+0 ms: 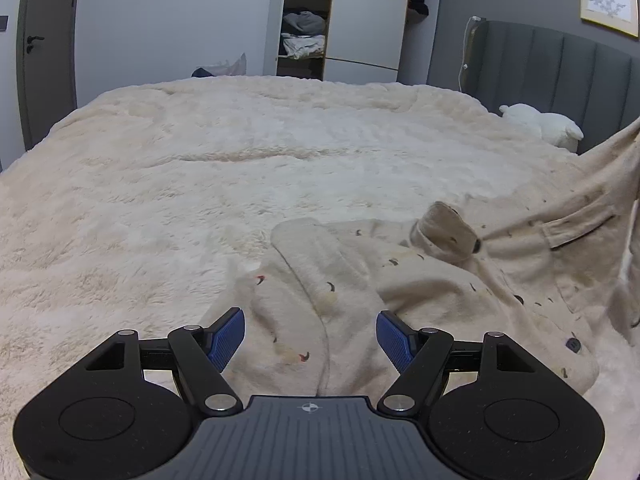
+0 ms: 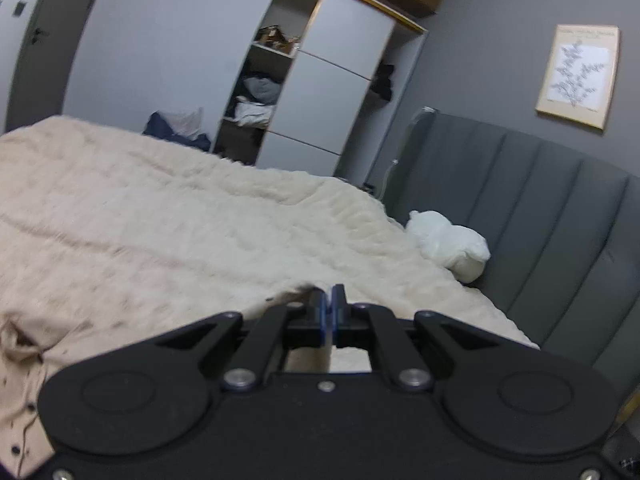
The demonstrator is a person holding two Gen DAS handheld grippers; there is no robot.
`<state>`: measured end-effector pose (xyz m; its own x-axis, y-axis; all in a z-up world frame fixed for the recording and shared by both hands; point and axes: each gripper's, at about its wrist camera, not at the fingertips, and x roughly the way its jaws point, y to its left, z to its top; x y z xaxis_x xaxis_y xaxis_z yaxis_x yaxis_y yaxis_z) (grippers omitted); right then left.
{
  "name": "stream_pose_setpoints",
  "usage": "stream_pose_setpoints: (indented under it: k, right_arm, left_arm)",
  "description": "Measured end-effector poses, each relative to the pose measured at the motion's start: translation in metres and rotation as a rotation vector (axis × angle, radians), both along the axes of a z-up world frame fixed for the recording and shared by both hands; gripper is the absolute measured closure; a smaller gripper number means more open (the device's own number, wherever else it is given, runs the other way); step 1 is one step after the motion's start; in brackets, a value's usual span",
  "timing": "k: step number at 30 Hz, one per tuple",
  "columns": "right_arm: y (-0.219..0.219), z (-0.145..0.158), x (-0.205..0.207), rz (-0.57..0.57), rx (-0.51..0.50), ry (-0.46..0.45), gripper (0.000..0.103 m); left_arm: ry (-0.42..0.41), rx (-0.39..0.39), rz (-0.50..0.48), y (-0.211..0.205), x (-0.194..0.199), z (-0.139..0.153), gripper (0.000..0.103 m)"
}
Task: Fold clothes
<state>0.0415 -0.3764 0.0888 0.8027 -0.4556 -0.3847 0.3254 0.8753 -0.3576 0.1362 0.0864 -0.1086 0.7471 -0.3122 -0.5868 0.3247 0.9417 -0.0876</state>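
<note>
Both jaws differ: left gripper (image 1: 310, 334) gapes over shirt (image 1: 400, 280), right gripper (image 2: 329, 312) pinches its edge above bare blanket (image 1: 200, 160).

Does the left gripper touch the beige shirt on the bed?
Apart. In the left wrist view the left gripper is open, and the beige shirt lies between and below its blue pads with a clear gap on both sides.

You are in a home bedroom: a bed (image 1: 200, 168) with grey padded headboard (image 2: 540, 216), open wardrobe (image 1: 306, 20) holding clothes.
</note>
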Motion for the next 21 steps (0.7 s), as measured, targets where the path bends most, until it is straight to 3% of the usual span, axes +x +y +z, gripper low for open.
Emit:
stream_pose_setpoints:
  k: [5, 8, 11, 12, 15, 21]
  right_arm:
    - [-0.035, -0.062, 0.022, -0.061, 0.008, 0.197, 0.091]
    - [-0.051, -0.102, 0.016, -0.085, 0.085, 0.272, 0.073]
    - [-0.055, -0.132, 0.0, -0.069, 0.115, 0.326, 0.064]
    - [-0.057, -0.145, -0.008, -0.058, 0.125, 0.354, 0.056]
    - [-0.064, -0.175, -0.027, -0.071, 0.184, 0.393, 0.045]
    - [-0.104, -0.204, -0.052, -0.186, 0.376, 0.341, 0.044]
  left_arm:
    - [-0.003, 0.013, -0.019, -0.007, 0.0, 0.0, 0.035]
    - [0.001, 0.021, -0.023, -0.007, 0.0, -0.001, 0.035]
    - [0.008, 0.024, -0.023, -0.008, 0.002, -0.004, 0.035]
    - [0.011, 0.024, -0.023, -0.008, 0.002, -0.004, 0.035]
    - [0.016, 0.031, -0.033, -0.014, 0.003, -0.007, 0.035]
    - [-0.029, 0.101, -0.046, -0.033, -0.001, -0.012, 0.035]
